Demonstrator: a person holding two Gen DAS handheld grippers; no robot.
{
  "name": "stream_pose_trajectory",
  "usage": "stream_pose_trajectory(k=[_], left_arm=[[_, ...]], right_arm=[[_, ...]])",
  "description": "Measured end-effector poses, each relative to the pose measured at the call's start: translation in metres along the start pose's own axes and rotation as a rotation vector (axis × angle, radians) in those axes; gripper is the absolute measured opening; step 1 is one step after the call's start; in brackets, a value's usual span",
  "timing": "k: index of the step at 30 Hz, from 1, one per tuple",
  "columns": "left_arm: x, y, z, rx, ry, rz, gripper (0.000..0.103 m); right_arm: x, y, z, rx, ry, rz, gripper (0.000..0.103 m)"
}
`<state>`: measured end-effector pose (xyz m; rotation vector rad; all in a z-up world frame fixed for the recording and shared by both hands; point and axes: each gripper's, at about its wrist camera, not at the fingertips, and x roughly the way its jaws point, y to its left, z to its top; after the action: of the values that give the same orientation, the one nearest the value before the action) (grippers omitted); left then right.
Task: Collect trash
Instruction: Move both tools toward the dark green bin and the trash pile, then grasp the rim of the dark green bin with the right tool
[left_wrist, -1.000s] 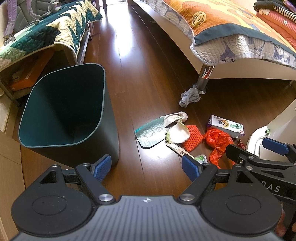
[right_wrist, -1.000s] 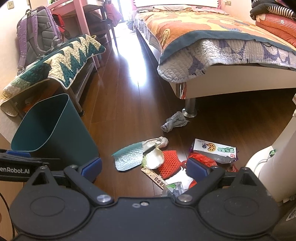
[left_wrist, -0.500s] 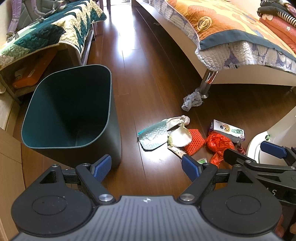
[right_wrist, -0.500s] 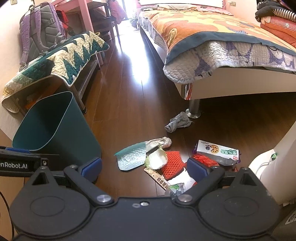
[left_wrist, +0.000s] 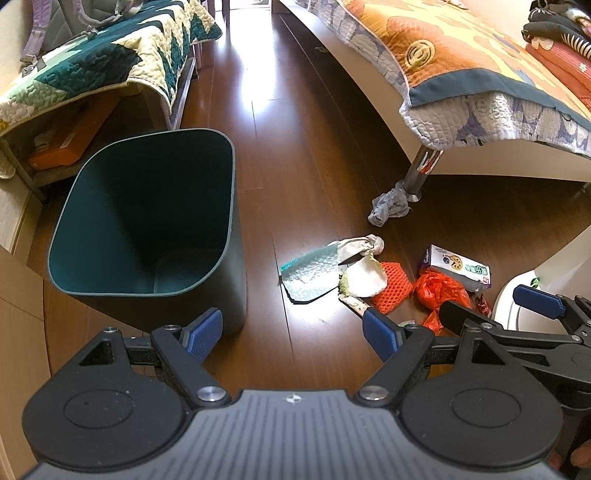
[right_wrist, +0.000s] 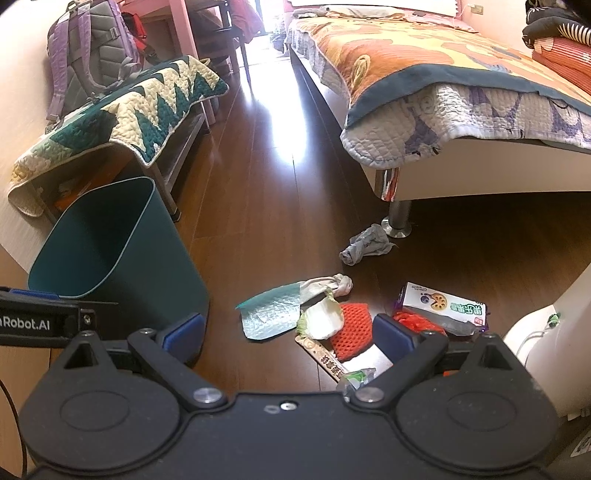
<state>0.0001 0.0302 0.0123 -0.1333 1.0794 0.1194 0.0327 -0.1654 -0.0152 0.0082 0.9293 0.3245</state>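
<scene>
An empty dark green bin (left_wrist: 147, 218) (right_wrist: 110, 243) stands on the wood floor at the left. Trash lies to its right: a teal foil bag (left_wrist: 312, 273) (right_wrist: 269, 314), a white wrapper (left_wrist: 365, 275) (right_wrist: 323, 319), an orange foam net (left_wrist: 393, 286) (right_wrist: 351, 330), a red plastic bag (left_wrist: 439, 291), a printed carton (left_wrist: 458, 266) (right_wrist: 443, 304), a paper stick sleeve (right_wrist: 325, 360) and a grey rag (left_wrist: 389, 206) (right_wrist: 365, 245). My left gripper (left_wrist: 291, 332) is open and empty above the floor beside the bin. My right gripper (right_wrist: 288, 334) is open and empty above the trash pile.
A bed with an orange quilt (left_wrist: 461, 74) (right_wrist: 443, 81) stands at the right on a metal leg (left_wrist: 419, 173) (right_wrist: 399, 218). A low bench with a green patterned quilt (left_wrist: 92, 66) (right_wrist: 129, 107) and a backpack (right_wrist: 92, 48) is behind the bin. A white object (right_wrist: 546, 350) sits at right.
Both grippers have risen and drawn back a little, so the bin and the trash pile sit lower in both views. Both stay open and empty.
</scene>
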Motion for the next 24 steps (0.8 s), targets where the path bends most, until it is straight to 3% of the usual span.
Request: stream_pose_trajectory(k=[6,14,20,24], left_arm=[[-0.006,0.005,0.003,-0.014,-0.024,0.003,0.083],[-0.016,0.023,0.017,-0.065,-0.071,0.022,0.083],[-0.027,0.061,0.03,-0.166,-0.092,0.038,0.083],[-0.046,0.11,0.042,-0.301,-0.162,0.085,0.083]], right_arm=[[0.004,0.005,0.008,-0.059,0.004,0.014,0.097],[0.025,0.026,0.049,-0.175,0.009,0.042,0.097],[0.052,0.068,0.077,-0.219,0.061,0.118,0.095],[0.077,0.104,0.092,-0.261,0.087,0.149,0.093]])
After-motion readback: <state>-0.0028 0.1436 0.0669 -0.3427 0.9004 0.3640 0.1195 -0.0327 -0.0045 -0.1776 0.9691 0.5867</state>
